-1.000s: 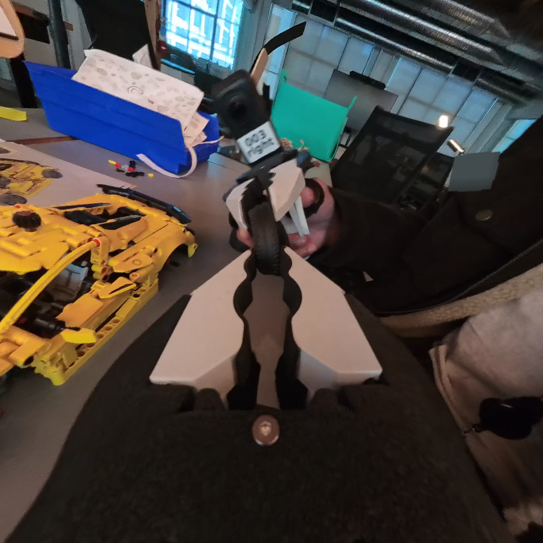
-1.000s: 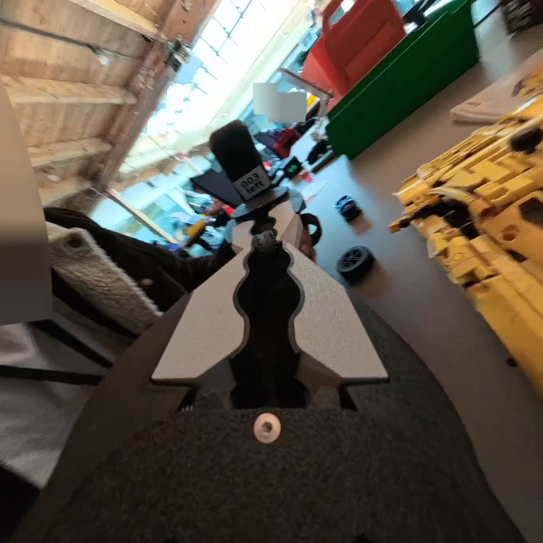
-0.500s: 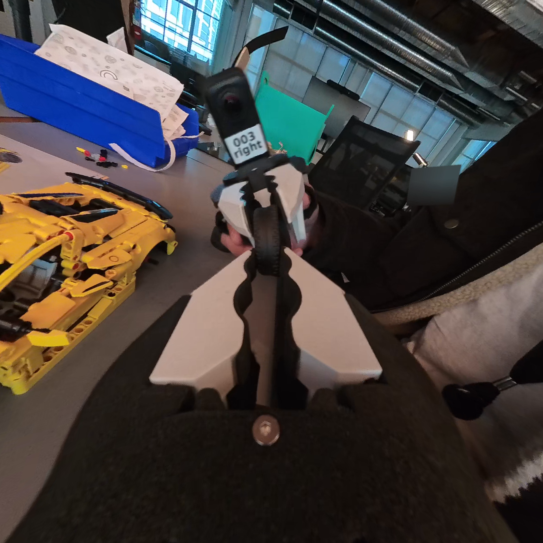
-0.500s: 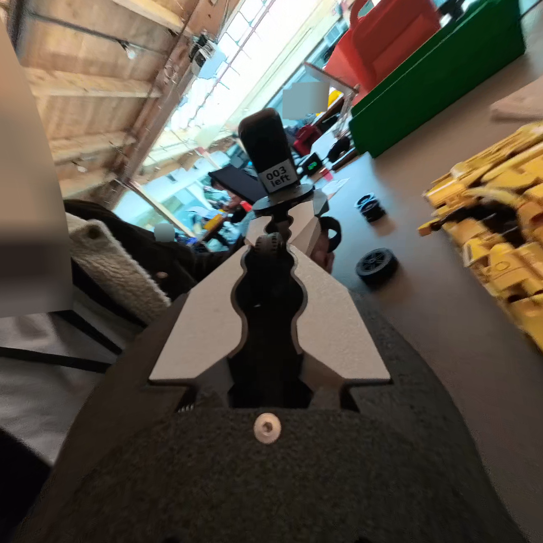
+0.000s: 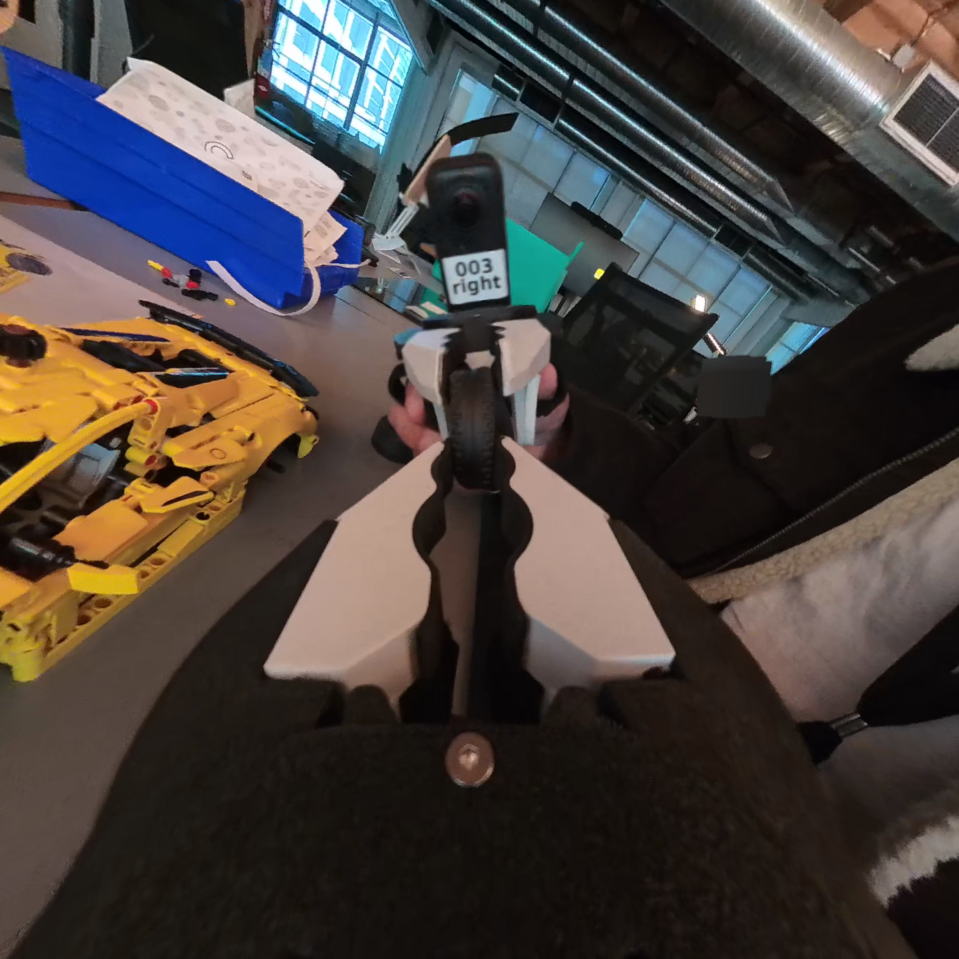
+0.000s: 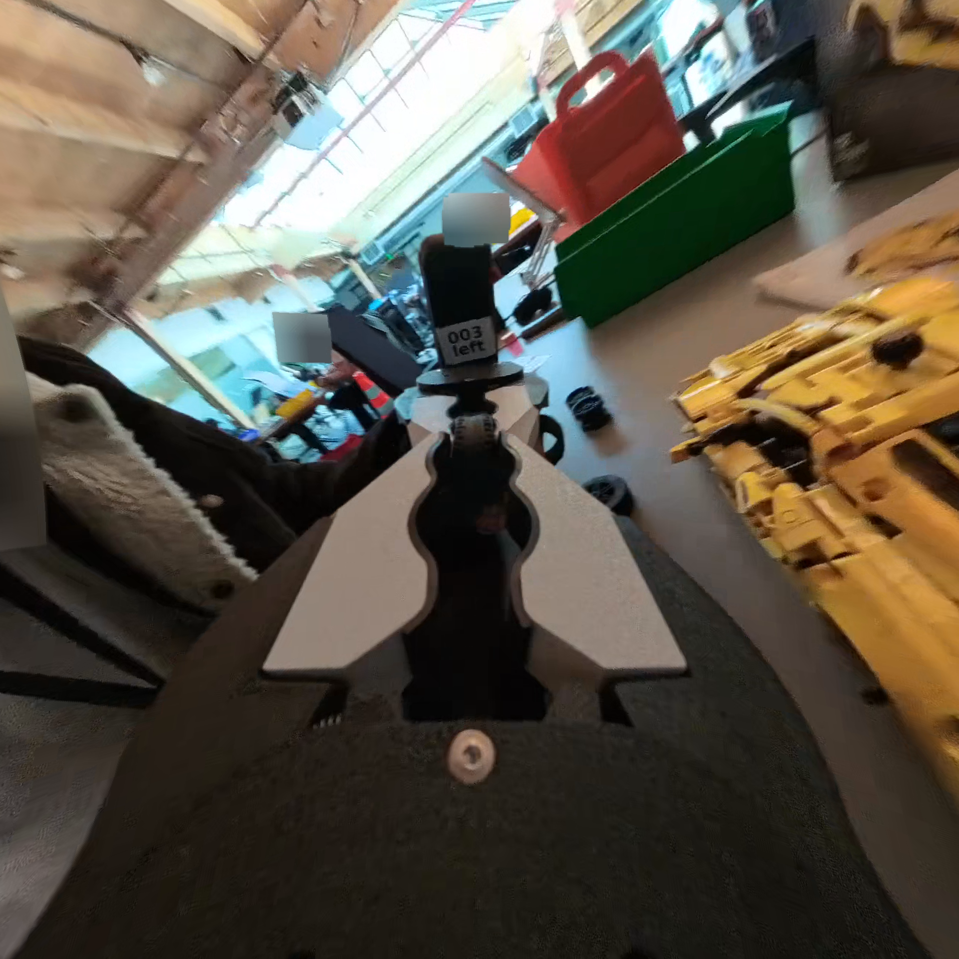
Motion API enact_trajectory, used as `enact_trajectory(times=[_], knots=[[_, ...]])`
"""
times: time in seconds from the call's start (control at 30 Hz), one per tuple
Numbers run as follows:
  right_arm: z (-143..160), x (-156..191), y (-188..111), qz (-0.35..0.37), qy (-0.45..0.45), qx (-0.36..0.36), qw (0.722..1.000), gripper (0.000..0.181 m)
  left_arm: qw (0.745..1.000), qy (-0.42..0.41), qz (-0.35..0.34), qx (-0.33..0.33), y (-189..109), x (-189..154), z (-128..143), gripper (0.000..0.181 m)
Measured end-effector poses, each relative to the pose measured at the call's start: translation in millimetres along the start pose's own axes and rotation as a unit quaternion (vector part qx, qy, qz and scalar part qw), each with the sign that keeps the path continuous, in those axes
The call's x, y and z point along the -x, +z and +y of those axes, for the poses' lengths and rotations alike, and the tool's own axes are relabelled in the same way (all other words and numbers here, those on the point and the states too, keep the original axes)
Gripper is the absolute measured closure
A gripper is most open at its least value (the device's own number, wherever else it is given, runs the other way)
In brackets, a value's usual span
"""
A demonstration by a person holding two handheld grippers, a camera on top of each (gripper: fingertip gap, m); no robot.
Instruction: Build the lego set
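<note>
A black rubber tyre (image 5: 471, 415) is held in the air between both grippers, which face each other tip to tip. My left gripper (image 5: 475, 459) is shut on its near side. My right gripper (image 5: 475, 363) is closed on its far side, held by a hand. In the right wrist view my right gripper (image 6: 471, 441) is shut on the same tyre (image 6: 469, 428), with the left gripper (image 6: 475, 415) just behind it. The yellow lego car (image 5: 129, 441) lies on the grey table to the left; it also shows in the right wrist view (image 6: 830, 467).
Two loose black wheels (image 6: 589, 407) (image 6: 610, 493) lie on the table beside the car. A blue bin (image 5: 155, 181) with paper sheets and several small loose parts (image 5: 187, 280) sit at the back. A green bin (image 6: 674, 233) and a red bin (image 6: 607, 140) stand farther off. The person's dark coat (image 5: 778, 467) is close. The grippers are tip to tip, or close to it.
Both grippers have stayed closed on the tyre. They have turned together, so the right gripper now stands upright in the left wrist view and the car sits lower left.
</note>
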State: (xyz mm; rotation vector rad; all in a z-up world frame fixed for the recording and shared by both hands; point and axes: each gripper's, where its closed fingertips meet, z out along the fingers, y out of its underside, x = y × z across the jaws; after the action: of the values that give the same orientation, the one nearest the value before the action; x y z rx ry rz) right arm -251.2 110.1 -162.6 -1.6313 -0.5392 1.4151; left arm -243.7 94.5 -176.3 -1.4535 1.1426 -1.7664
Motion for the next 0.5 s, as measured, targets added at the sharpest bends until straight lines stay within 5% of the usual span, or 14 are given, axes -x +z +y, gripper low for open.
enact_trajectory(times=[0.13, 0.5], knots=[[9.5, -4.1, 0.1, 0.007, 0.022, 0.011, 1.0, 0.147, 1.0, -0.011, -0.001, -0.022, -4.8, 2.0, -6.6, 0.166], [-0.2, 21.7, 0.7, -0.122, 0.14, -0.012, 0.983, 0.163, 0.995, -0.05, 0.071, -0.05, -5.1, -14.7, -13.5, 0.165]])
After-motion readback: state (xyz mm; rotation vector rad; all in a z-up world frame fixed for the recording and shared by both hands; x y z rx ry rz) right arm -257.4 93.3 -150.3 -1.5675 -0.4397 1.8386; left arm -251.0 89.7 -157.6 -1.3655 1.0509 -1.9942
